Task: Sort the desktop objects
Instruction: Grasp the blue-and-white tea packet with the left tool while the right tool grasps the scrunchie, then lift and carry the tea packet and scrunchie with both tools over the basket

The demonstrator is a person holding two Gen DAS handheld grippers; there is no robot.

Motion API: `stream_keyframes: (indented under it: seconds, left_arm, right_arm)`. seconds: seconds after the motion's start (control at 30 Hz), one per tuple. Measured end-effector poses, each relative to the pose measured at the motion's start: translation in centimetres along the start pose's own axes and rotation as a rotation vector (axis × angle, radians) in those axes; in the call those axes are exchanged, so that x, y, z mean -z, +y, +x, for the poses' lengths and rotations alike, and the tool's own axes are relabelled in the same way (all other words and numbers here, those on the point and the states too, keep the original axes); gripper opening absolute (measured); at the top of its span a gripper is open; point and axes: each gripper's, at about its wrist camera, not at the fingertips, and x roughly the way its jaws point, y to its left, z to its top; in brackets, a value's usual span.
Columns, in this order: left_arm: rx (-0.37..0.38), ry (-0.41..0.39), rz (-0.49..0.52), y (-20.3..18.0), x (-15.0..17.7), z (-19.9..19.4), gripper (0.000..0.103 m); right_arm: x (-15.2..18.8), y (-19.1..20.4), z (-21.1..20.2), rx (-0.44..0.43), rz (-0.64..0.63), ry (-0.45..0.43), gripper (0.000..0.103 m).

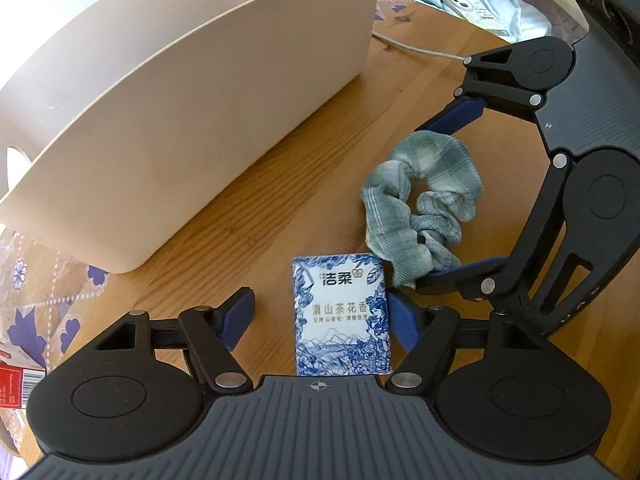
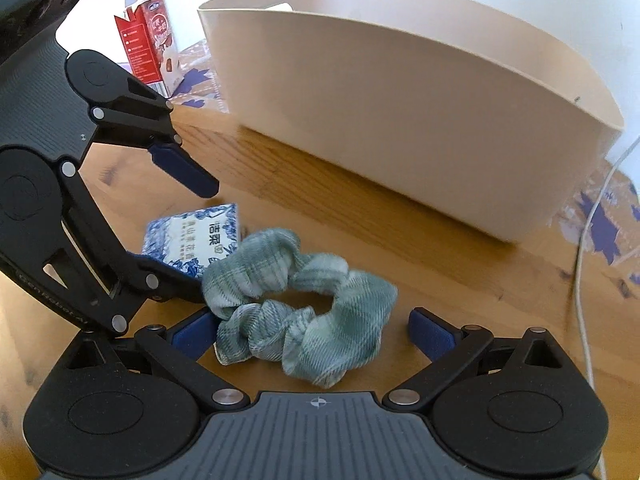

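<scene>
Blue-white floral tissue pack (image 1: 342, 314), grn plaid scrunchie (image 2: 298, 304), beige bin (image 2: 400, 120).

tissue pack (image 1: 342, 316) printed 洁柔 and 滇山茶花香, other print illegible

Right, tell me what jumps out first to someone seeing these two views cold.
The big cream bin fills the back of the wooden table. In front of it lie a blue-and-white tissue pack and a green plaid scrunchie, touching each other. The left gripper stands open around the pack, and the right gripper open around the scrunchie.
</scene>
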Motion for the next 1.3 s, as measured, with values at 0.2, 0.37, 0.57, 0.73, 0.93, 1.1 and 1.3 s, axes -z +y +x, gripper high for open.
stream_keyframes:
  seconds: [0.2,0.37,0.57,0.73,0.93,1.1,1.3]
  left_arm:
    - [0.01,0.0,-0.02,0.1,-0.2,0.0,0.057]
    - [0.03,0.008,-0.063,0.4,-0.3,0.2,0.049]
    - [0.022,0.019,-0.088,0.6,-0.2,-0.1,0.048]
    - [0.016,0.033,-0.123,0.8,0.4,-0.5,0.048]
    - [0.003,0.029,-0.145,0.7,1.6,-1.9,0.048]
    - [-0.001,0.019,-0.184,0.5,2.1,-3.0,0.048]
    - [-0.012,0.002,-0.189,0.2,2.4,-5.1,0.048]
  right_arm:
    - [-0.4,0.4,0.4,0.011,-0.061,-0.007,0.087]
    - [-0.6,0.6,0.2,-0.013,-0.075,-0.023,0.06]
    - [-0.6,0.8,0.0,-0.046,-0.103,-0.033,0.037]
    - [-0.5,0.7,-0.2,-0.058,-0.071,-0.025,0.027]
    - [0.1,0.7,-1.0,-0.07,-0.055,-0.034,0.024]
    - [1.0,0.7,-2.6,-0.085,-0.048,-0.06,0.023]
    - [1.5,0.5,-4.5,-0.1,-0.051,-0.087,0.024]
